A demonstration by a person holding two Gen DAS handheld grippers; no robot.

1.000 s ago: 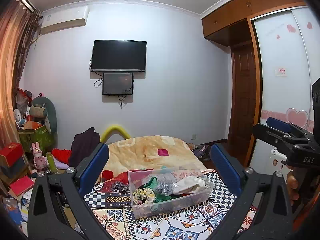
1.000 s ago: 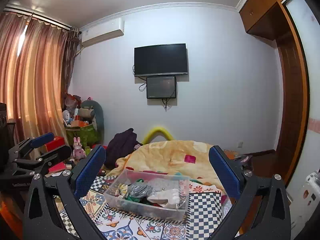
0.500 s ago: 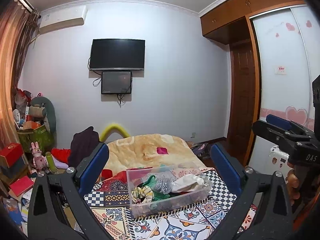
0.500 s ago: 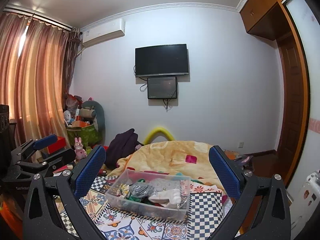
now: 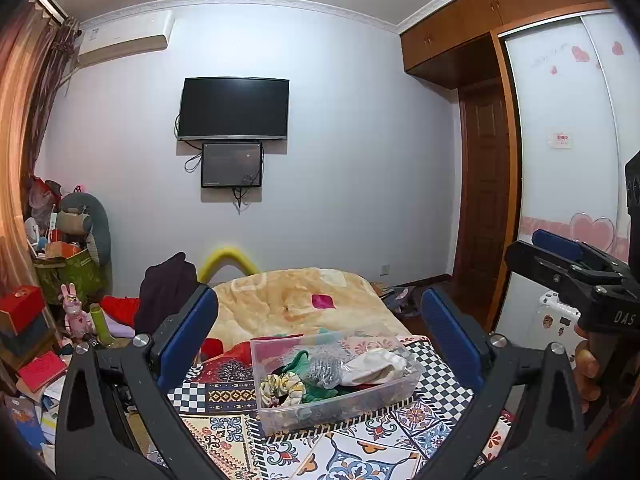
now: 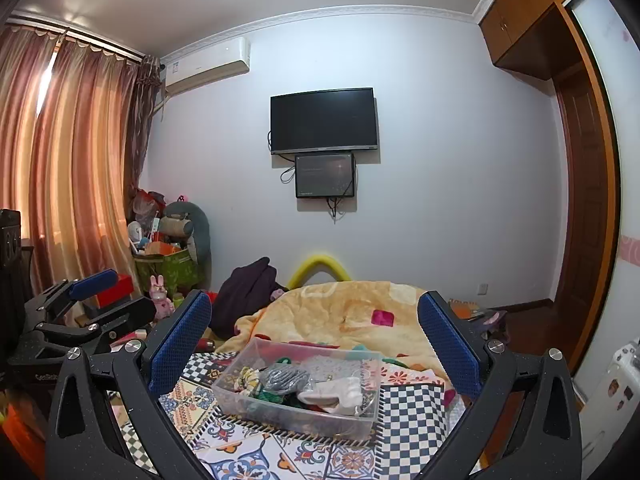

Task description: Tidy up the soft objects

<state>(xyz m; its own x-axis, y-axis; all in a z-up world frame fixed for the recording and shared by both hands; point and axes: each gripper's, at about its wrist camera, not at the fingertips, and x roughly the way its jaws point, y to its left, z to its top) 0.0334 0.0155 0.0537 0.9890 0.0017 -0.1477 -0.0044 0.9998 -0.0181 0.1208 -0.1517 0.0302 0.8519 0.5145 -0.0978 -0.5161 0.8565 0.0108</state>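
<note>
Both grippers are just hanging above the bed with nothing in them: the left gripper (image 5: 320, 336) has its blue pads spread wide, same deal with the right gripper (image 6: 314, 334). The clear plastic bin (image 5: 336, 404) sits on the patterned blanket (image 5: 224, 432) right ahead of both, between the fingers. Inside it are a white sock (image 5: 372, 364), a silvery scrunchie (image 5: 326, 370) and some green fabric (image 5: 298, 360), all jumbled together.

A clear plastic bin (image 5: 336, 404) holding green, grey, white and yellow-patterned fabrics sits on a checkered, floral-tiled cloth (image 6: 408, 404) before a peach blanket (image 5: 296, 300) with 1 pink patch.
</note>
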